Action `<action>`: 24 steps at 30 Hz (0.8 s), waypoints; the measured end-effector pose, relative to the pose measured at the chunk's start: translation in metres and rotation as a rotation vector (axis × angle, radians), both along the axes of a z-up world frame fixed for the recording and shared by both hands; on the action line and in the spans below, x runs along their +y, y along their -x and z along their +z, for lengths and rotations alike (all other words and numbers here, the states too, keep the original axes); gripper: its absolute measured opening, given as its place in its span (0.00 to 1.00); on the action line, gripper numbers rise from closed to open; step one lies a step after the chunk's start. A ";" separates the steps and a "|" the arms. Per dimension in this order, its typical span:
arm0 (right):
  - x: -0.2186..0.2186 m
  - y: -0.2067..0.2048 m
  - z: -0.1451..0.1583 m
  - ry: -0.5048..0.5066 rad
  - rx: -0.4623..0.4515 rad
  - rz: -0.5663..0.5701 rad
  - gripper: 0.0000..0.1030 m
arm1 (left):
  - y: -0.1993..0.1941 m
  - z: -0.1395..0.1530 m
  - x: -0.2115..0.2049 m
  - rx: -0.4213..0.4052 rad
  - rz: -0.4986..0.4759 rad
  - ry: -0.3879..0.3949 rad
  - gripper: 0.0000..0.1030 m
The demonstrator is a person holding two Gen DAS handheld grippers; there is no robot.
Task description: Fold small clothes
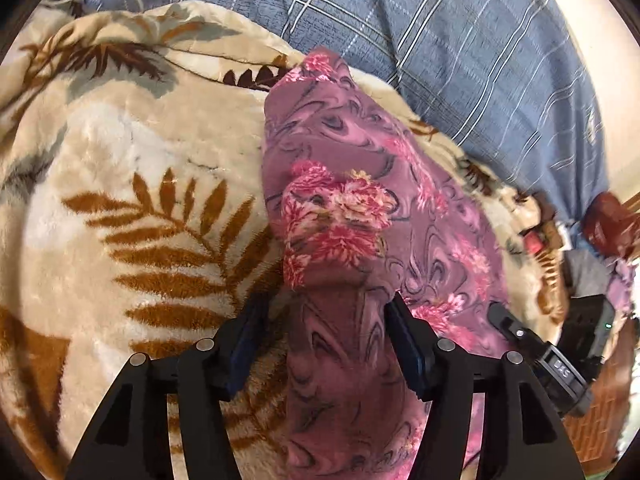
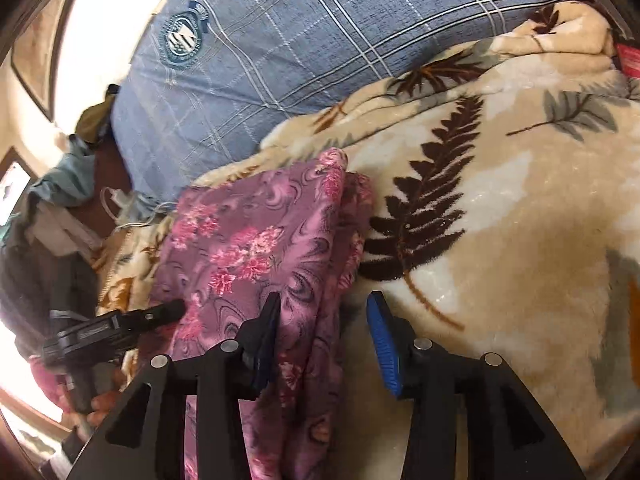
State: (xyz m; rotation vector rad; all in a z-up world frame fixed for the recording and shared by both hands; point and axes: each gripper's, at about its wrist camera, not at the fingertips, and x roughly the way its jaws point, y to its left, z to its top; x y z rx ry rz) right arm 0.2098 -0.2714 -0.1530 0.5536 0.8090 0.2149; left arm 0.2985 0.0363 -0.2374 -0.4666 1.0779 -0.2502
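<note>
left wrist view and right wrist view, one moment. the pink flowered garment lies as a long folded strip on the fern-print blanket, its far tip pointing toward 12 o'clock and its near end running down to 6 o'clock under the camera; a blue checked pillow lies beyond it from 12 to 2 o'clock.

the left gripper stands part open with a raised fold of the garment between its jaws; the dark pads do not clearly press on the cloth, so the fold seems to lie loose rather than held. the right gripper is likewise part open, its left jaw against the edge of the garment at 6 o'clock, its blue right pad over bare blanket. in the right wrist view the left gripper appears again at 8 o'clock, beside the strip's other long edge.

handling, as judged: the cloth looks light, thin and limp, soft enough to sag and bunch, with stacked layers that may slide over one another. the plush blanket should give some drag. the soundest hold is likely on both corners of one short end, pinching all layers together, so the strip can be carried over itself without the fold opening.
</note>
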 end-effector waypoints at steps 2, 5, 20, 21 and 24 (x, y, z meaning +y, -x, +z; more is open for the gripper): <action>-0.002 -0.001 0.005 -0.020 0.021 0.000 0.45 | 0.008 0.012 0.006 -0.009 -0.012 0.051 0.42; -0.008 -0.002 0.023 -0.059 -0.037 -0.009 0.47 | 0.005 0.035 0.007 -0.060 0.018 0.033 0.43; 0.002 -0.071 0.006 0.134 0.084 0.011 0.11 | -0.054 0.014 -0.017 -0.021 0.017 -0.183 0.58; 0.001 -0.070 0.009 0.130 0.091 0.005 0.13 | -0.052 0.017 -0.011 -0.007 0.021 -0.148 0.55; 0.004 -0.051 0.025 0.122 0.072 0.003 0.19 | -0.026 0.036 -0.006 -0.042 0.005 -0.161 0.51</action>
